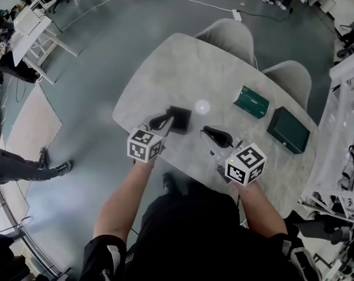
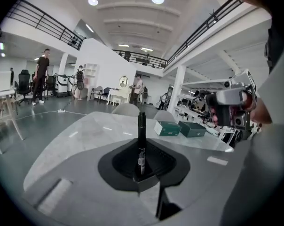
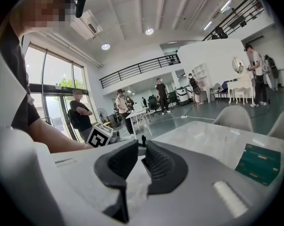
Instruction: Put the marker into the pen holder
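Observation:
A black marker (image 2: 141,140) stands upright between the jaws of my left gripper (image 2: 141,169), which is shut on its lower end. In the head view the left gripper (image 1: 161,122) is over the near left part of the grey table (image 1: 183,63). It sits right beside a black square pen holder (image 1: 180,120). My right gripper (image 1: 215,136) hovers a little to the right of the holder. In its own view the right gripper (image 3: 142,155) has its pads almost together with nothing between them.
Two green boxes (image 1: 251,101) (image 1: 288,130) lie on the right side of the table. Two grey chairs (image 1: 230,37) (image 1: 291,78) stand at the far edge. A person's legs (image 1: 24,165) are on the floor to the left, beside a white desk (image 1: 30,31).

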### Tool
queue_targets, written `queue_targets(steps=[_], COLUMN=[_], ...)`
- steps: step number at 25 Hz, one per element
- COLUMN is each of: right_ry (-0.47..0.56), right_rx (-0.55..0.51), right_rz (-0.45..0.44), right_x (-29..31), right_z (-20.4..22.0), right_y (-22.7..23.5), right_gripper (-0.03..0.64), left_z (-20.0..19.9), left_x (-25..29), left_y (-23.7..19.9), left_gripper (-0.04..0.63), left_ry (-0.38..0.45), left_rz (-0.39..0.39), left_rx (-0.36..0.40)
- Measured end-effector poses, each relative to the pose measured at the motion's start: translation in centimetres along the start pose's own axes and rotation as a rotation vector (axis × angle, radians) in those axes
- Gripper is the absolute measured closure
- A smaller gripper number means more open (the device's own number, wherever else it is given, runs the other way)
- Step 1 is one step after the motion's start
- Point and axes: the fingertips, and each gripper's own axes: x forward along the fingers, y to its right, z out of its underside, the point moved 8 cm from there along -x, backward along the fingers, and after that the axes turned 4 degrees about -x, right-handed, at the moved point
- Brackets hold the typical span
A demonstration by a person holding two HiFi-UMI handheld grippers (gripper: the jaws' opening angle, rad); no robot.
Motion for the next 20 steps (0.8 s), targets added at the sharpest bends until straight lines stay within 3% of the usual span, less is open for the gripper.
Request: queue_targets(steps=[12,20], right_ry=[-0.015,-0.023], right_rx=[0.012,0.017], right_rz=[0.006,0.002], right_x=[-0.1,0.2], right_z=[0.6,0.8], right_y=[-0.2,-0.5], right_gripper=[0.558,0.558], left_z=[1.3,2.5], left_x=[-0.1,-0.1], left_y=[-0.3,-0.7], left_gripper=[0.542,0.541], left_ry=[-0.116,-0.194], left_rz=[0.022,0.004], left_rx=[0.095,0.071])
